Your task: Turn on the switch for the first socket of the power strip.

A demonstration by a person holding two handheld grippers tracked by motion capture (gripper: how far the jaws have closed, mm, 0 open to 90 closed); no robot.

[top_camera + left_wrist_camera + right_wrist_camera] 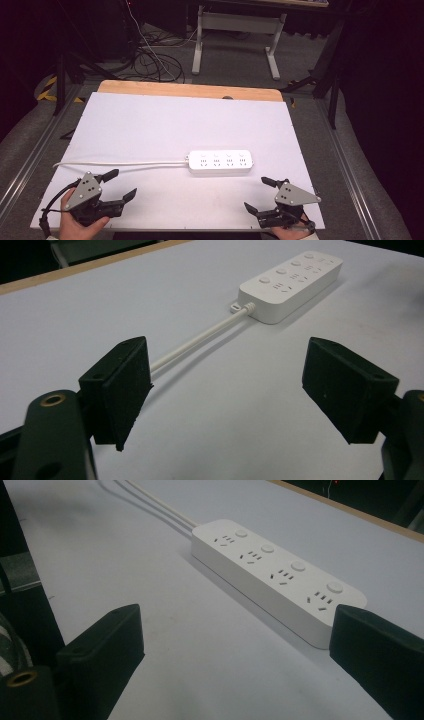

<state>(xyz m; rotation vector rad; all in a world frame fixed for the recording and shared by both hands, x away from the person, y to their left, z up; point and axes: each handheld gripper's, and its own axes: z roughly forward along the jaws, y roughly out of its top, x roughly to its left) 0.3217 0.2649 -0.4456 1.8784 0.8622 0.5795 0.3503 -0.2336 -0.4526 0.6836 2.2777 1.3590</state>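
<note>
A white power strip (221, 163) with several sockets and round buttons lies flat on the white table sheet (165, 125), right of centre. Its white cable (115, 163) runs left to the table's edge. My left gripper (119, 185) rests near the front left corner, open, with nothing between its jaws; in the left gripper view the power strip (292, 282) and the cable (200, 340) lie ahead. My right gripper (259, 194) sits at the front right, open and empty, just in front of the strip's right end. The power strip (277, 575) lies close beyond its jaws.
A wooden tabletop edge (190, 91) shows past the sheet at the back. Beyond it stand a white desk frame (235, 35) and loose cables on the floor (155, 60). Metal rails (30, 160) run along both sides of the table.
</note>
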